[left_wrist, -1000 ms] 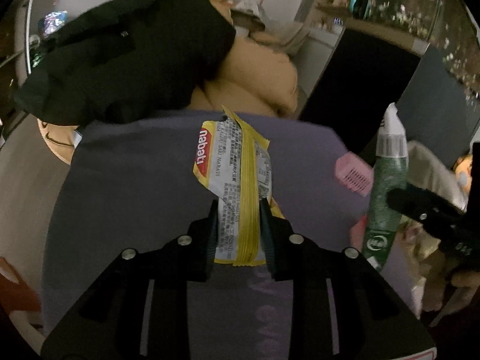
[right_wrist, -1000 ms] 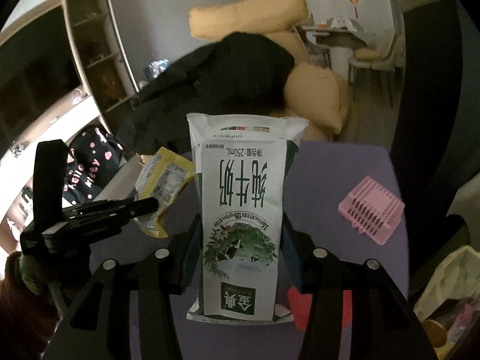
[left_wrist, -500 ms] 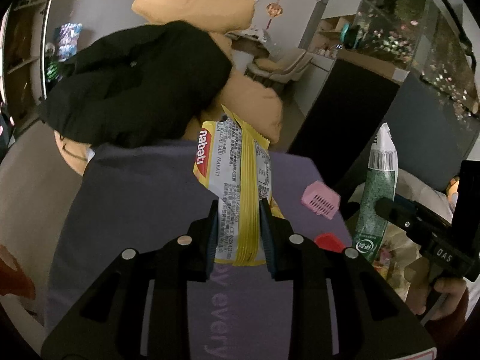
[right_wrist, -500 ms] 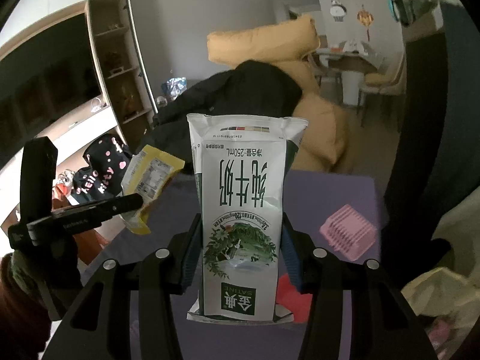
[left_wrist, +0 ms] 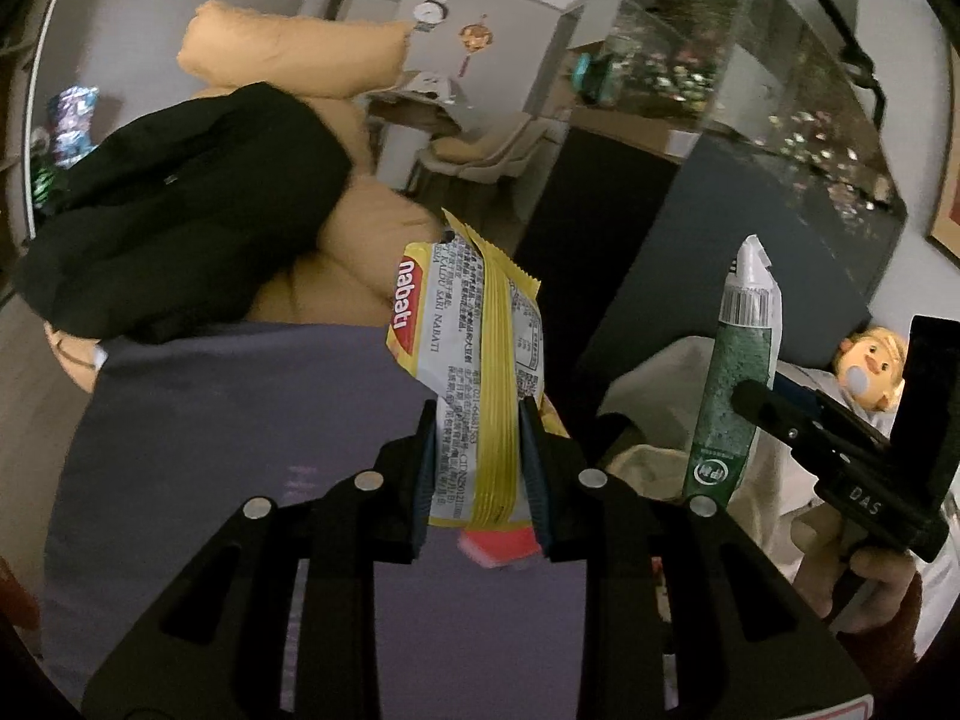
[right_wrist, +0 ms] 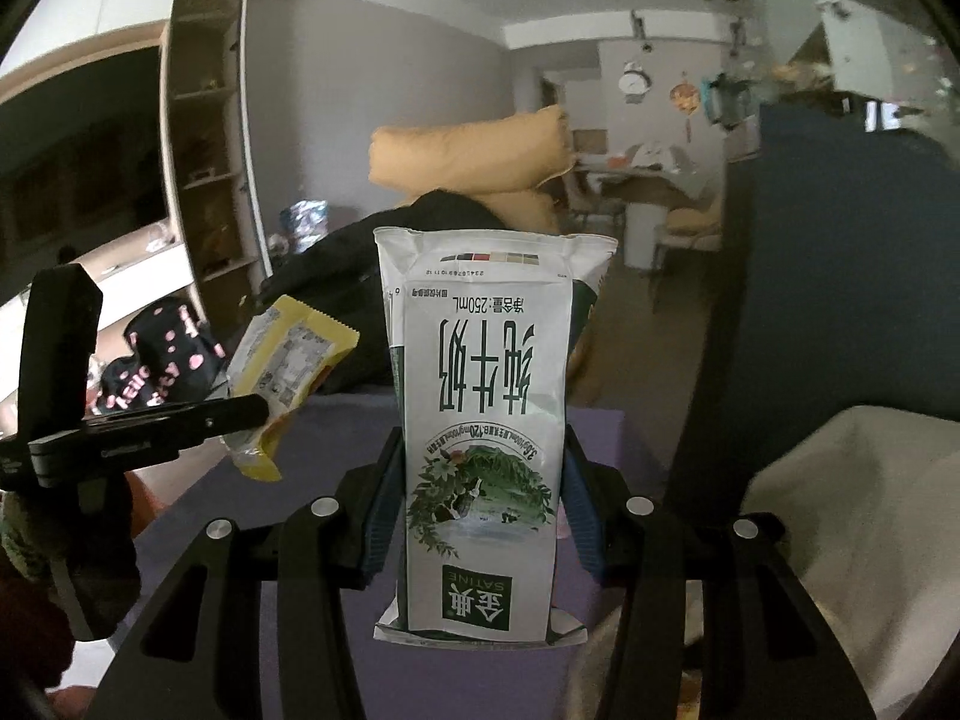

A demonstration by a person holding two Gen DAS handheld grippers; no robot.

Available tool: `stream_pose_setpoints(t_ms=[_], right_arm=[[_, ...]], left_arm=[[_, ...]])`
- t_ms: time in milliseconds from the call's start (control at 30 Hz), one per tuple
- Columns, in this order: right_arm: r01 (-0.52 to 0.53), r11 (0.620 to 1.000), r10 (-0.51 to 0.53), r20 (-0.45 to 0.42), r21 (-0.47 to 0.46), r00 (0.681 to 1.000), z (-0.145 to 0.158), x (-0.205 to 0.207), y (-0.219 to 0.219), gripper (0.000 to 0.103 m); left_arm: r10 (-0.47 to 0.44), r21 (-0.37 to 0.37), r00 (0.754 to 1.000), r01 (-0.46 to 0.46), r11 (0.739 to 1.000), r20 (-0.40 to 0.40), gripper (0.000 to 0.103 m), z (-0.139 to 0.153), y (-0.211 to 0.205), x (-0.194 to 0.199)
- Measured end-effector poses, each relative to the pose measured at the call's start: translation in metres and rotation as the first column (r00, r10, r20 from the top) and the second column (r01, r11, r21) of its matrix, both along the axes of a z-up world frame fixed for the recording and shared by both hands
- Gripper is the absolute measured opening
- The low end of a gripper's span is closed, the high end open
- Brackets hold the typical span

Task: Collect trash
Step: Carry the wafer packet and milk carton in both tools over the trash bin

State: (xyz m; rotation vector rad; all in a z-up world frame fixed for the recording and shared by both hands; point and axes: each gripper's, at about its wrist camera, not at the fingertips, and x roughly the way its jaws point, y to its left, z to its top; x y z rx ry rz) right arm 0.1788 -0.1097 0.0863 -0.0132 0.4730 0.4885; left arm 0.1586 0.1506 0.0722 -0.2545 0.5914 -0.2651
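Cushions (left_wrist: 282, 57), tan and heaped at the upper left of the left wrist view, are draped with a black garment (left_wrist: 180, 204), and a purple cloth surface (left_wrist: 228, 420) is spread beneath both grippers across the lower half of each frame. Nothing of the task's trash is seen lying on that cloth; both pieces are carried clear above it, apparently so that they can be taken to a bin, which is not in view. A pale bag or sheet (right_wrist: 840, 492) is bunched at the lower right of the right wrist view, and whether it is meant to receive the trash cannot be told.

At the centre of the right wrist view a milk pouch (right_wrist: 486, 420), white and green with its print upside down, is held upright by its lower half in the right gripper (right_wrist: 480, 504), whose jaws are set fairly wide and pressed against both its sides. The grip low on the pouch appears chosen to keep the limp pack standing.

At the centre of the left wrist view a yellow snack wrapper (left_wrist: 474, 372) is pinched at its lower end by the left gripper (left_wrist: 480, 468), the jaws drawn close together on the thin foil, the rest of it fanned upward. A small red object (left_wrist: 498, 543) is glimpsed below the jaws.

Both grippers are aimed forward and somewhat downward, side by side and near each other, each seen at the edge of the other's view, a hand (left_wrist: 876, 576) wrapped round the right one's handle.
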Motion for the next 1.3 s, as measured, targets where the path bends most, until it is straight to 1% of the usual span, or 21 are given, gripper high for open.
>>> stream_pose_setpoints(t_ms=[200, 300, 400, 467, 600, 800, 1133, 1233, 1300], right_arm=[[0.087, 0.996, -0.087, 0.032, -0.009, 0.996, 0.002, -0.013, -0.055, 0.046], [0.12, 0.993, -0.12, 0.033, -0.019, 0.992, -0.002, -0.017, -0.075, 0.046], [0.159, 0.987, -0.159, 0.02, -0.014, 0.987, -0.011, -0.02, -0.098, 0.046], [0.177, 0.984, -0.177, 0.011, -0.009, 0.984, -0.015, -0.021, -0.105, 0.046], [0.201, 0.98, -0.201, 0.001, -0.007, 0.98, -0.024, -0.021, -0.117, 0.046], [0.229, 0.973, -0.229, -0.01, -0.007, 0.973, -0.04, -0.017, -0.128, 0.046], [0.28, 0.96, -0.281, -0.03, -0.008, 0.959, -0.057, -0.014, -0.141, 0.046], [0.301, 0.954, -0.301, -0.024, -0.01, 0.953, -0.058, -0.015, -0.145, 0.046], [0.312, 0.95, -0.312, -0.022, -0.008, 0.95, -0.058, -0.016, -0.149, 0.046]], left_arm=[[-0.069, -0.016, 0.997, 0.069, 0.997, 0.029, 0.025, 0.007, -0.051, 0.004], [-0.124, -0.04, 0.992, 0.125, 0.991, 0.027, 0.025, 0.0, -0.081, 0.008], [-0.183, -0.051, 0.983, 0.183, 0.982, -0.002, 0.025, -0.014, -0.108, 0.013], [-0.214, -0.058, 0.977, 0.212, 0.976, -0.025, 0.025, -0.023, -0.12, 0.016], [-0.269, -0.066, 0.958, 0.263, 0.963, -0.1, 0.025, -0.051, -0.144, 0.026], [-0.318, -0.054, 0.932, 0.313, 0.948, -0.175, 0.025, -0.082, -0.165, 0.027], [-0.368, -0.029, 0.907, 0.37, 0.928, -0.205, 0.025, -0.094, -0.196, 0.024], [-0.395, -0.033, 0.892, 0.398, 0.917, -0.22, 0.025, -0.101, -0.207, 0.027], [-0.423, -0.046, 0.875, 0.425, 0.904, -0.237, 0.025, -0.106, -0.215, 0.031]])
